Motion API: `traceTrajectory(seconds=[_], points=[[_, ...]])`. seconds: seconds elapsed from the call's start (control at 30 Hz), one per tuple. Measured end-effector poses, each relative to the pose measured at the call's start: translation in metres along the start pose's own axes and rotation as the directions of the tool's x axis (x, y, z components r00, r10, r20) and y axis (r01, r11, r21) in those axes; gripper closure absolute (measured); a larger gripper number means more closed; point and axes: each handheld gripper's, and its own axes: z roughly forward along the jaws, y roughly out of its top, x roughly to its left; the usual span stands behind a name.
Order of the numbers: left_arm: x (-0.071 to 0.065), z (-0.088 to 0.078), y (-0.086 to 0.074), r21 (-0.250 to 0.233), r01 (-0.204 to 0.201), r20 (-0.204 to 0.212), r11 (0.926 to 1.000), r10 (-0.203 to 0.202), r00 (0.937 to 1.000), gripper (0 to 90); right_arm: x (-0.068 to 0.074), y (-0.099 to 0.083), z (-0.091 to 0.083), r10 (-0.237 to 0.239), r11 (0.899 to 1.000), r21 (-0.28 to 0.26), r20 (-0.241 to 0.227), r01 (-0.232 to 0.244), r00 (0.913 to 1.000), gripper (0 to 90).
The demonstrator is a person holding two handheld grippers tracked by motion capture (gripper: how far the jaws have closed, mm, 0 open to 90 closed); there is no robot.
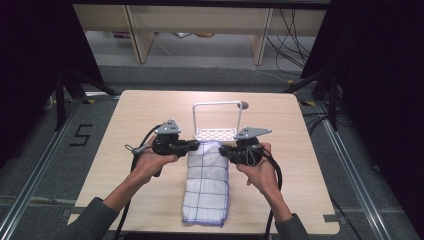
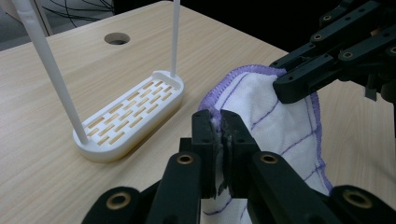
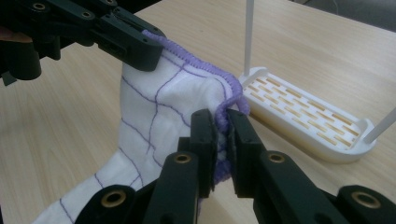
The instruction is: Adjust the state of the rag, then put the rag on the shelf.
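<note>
A white cloth (image 1: 206, 185) with purple grid lines and a purple hem lies folded lengthwise on the table, its far end lifted. My left gripper (image 1: 196, 145) is shut on the cloth's far left corner; in the left gripper view its jaws (image 2: 221, 133) pinch the hem of the cloth (image 2: 275, 116). My right gripper (image 1: 223, 151) is shut on the far right corner; in the right gripper view its jaws (image 3: 222, 128) clamp the purple hem of the cloth (image 3: 159, 112). Just beyond the cloth stands a white rack (image 1: 215, 134) with a slotted base and a tall wire hoop (image 1: 217, 104).
The light wooden table (image 1: 130, 120) has a round hole (image 1: 244, 105) near its far edge, behind the rack. The rack's slotted base (image 2: 128, 114) (image 3: 303, 112) sits close to both grippers. Bare tabletop lies left and right of the cloth. Black curtains and cables ring the table.
</note>
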Motion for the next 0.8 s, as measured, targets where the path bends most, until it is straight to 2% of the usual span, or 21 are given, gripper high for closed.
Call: traceTrajectory(seconds=[0.07, 0.27, 0.33, 0.37, 0.4, 0.43, 0.47, 0.5, 0.57, 0.67, 0.8], points=[[-0.002, -0.001, 0.003, -0.012, 0.000, 0.012, 0.9999, 0.001, 0.9999, 84.6, 0.000, 0.002, -0.003, -0.010, 1.000, -0.011, 0.002, 0.010, 0.9999, 82.4], [-0.006, -0.006, 0.012, -0.017, -0.015, 0.003, 0.9997, 0.015, 0.9999, 84.6, 0.002, 0.007, -0.008, -0.008, 1.000, -0.028, 0.004, 0.008, 1.0000, 82.5], [-0.007, -0.009, 0.017, -0.029, -0.005, 0.005, 0.9996, 0.005, 1.0000, 84.6, 0.002, 0.010, -0.012, -0.026, 0.999, -0.037, 0.005, 0.026, 0.9996, 82.4], [-0.008, -0.010, 0.020, -0.033, -0.010, 0.008, 0.9994, 0.010, 0.9999, 84.6, 0.004, 0.012, -0.014, -0.008, 0.999, -0.038, 0.002, 0.008, 1.0000, 82.4], [-0.009, -0.013, 0.022, -0.038, -0.014, 0.003, 0.9992, 0.014, 0.9999, 84.6, 0.003, 0.014, -0.016, -0.025, 0.998, -0.053, 0.000, 0.025, 0.9997, 82.5], [-0.012, -0.015, 0.025, -0.044, -0.025, 0.004, 0.9987, 0.025, 0.9997, 84.7, 0.004, 0.016, -0.018, -0.016, 0.998, -0.060, 0.000, 0.016, 0.9999, 82.5], [-0.013, -0.017, 0.028, -0.053, -0.037, 0.008, 0.9980, 0.037, 0.9993, 84.7, 0.004, 0.022, -0.023, -0.015, 0.997, -0.072, -0.001, 0.015, 0.9999, 82.5], [-0.016, -0.021, 0.034, -0.052, -0.043, 0.009, 0.9977, 0.044, 0.9990, 84.7, 0.002, 0.024, -0.024, -0.034, 0.997, -0.075, -0.008, 0.034, 0.9994, 82.5], [-0.016, -0.023, 0.037, -0.062, -0.043, 0.013, 0.9972, 0.044, 0.9990, 84.7, 0.003, 0.028, -0.028, -0.033, 0.997, -0.077, -0.001, 0.033, 0.9995, 82.5], [-0.017, -0.027, 0.049, -0.072, -0.053, 0.001, 0.9960, 0.053, 0.9986, 84.8, 0.002, 0.041, -0.036, -0.055, 0.994, -0.093, 0.022, 0.057, 0.9982, 82.6], [-0.019, -0.030, 0.063, -0.083, -0.062, -0.011, 0.9947, 0.061, 0.9981, 84.8, 0.003, 0.054, -0.043, -0.060, 0.992, -0.106, 0.032, 0.063, 0.9977, 82.6]])
